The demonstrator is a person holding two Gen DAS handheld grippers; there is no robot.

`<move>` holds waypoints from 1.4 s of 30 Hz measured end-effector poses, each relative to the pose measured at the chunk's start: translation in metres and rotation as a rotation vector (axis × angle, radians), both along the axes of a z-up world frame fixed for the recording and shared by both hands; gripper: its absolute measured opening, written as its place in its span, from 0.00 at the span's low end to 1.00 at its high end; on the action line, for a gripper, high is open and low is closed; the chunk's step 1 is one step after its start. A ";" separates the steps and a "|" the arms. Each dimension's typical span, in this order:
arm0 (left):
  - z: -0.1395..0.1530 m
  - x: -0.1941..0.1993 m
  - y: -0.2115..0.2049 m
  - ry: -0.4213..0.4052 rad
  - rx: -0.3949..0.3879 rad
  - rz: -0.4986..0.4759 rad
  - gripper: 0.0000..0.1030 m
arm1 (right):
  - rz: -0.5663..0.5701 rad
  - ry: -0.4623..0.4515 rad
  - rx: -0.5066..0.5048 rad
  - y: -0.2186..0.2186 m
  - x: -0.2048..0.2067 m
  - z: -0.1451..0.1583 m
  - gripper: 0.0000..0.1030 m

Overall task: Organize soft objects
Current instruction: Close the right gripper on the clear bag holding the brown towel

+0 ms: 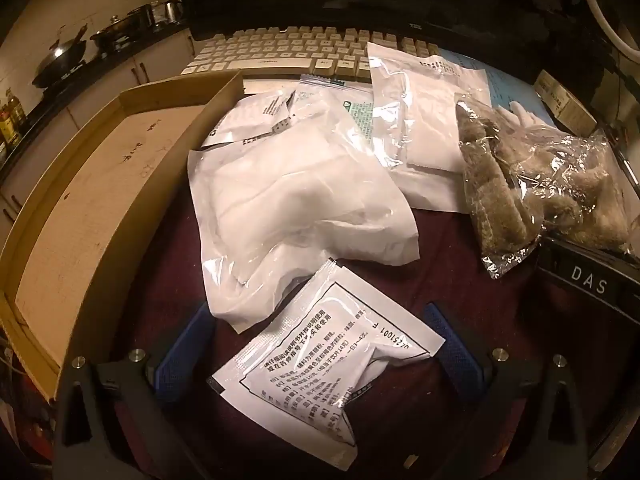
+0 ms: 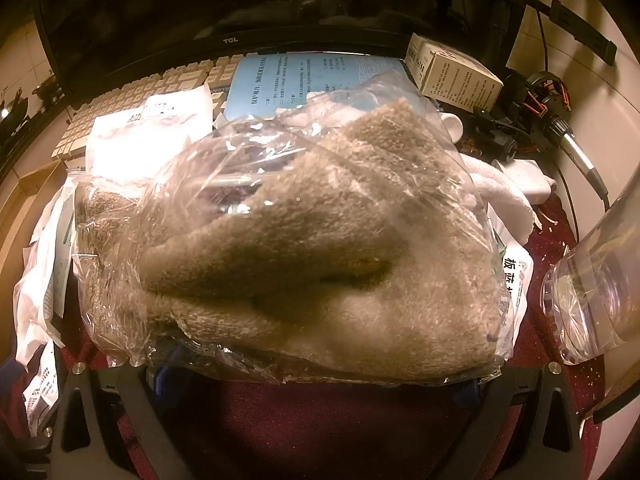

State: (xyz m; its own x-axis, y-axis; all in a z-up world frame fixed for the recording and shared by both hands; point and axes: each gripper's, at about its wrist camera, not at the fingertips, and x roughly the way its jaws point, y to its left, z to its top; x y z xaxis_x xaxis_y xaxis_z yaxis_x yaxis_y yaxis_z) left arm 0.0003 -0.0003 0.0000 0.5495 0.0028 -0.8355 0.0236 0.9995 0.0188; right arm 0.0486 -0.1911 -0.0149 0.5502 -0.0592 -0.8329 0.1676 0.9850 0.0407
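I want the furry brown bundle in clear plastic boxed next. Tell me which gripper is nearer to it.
Right. The right gripper sits at the brown bundle's near edge, fingers spread wide. The left gripper straddles a printed white sachet, the bundle far off.

Two wrist cameras, both angled steeply down at the desk

Left sits farther back; right hovers close over the bagged plush fabric (image 2: pixel 320 240), shared with left (image 1: pixel 536 184).

Box (image 1: pixel 100 184) lies left of the white bags (image 1: pixel 296 208); plush bag (image 1: pixel 532 184) right; keyboard (image 1: pixel 288 50) behind them.
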 end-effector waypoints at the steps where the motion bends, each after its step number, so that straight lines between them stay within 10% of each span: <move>1: 0.000 0.001 0.000 0.003 0.001 -0.002 1.00 | 0.000 0.000 0.000 0.000 0.000 0.000 1.00; 30: -0.009 0.019 0.005 -0.027 -0.038 -0.103 1.00 | 0.002 -0.001 0.003 -0.002 -0.004 0.002 1.00; 42: 0.041 -0.034 -0.007 -0.238 0.083 -0.193 1.00 | -0.005 -0.166 0.097 -0.006 -0.079 0.052 1.00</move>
State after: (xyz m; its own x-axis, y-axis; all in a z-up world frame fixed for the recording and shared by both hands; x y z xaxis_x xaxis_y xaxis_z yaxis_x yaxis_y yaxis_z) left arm -0.0333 -0.0077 0.0407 0.7263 -0.0580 -0.6850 0.1979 0.9719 0.1275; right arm -0.0308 -0.1968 0.0374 0.6803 0.0139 -0.7328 0.1552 0.9744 0.1626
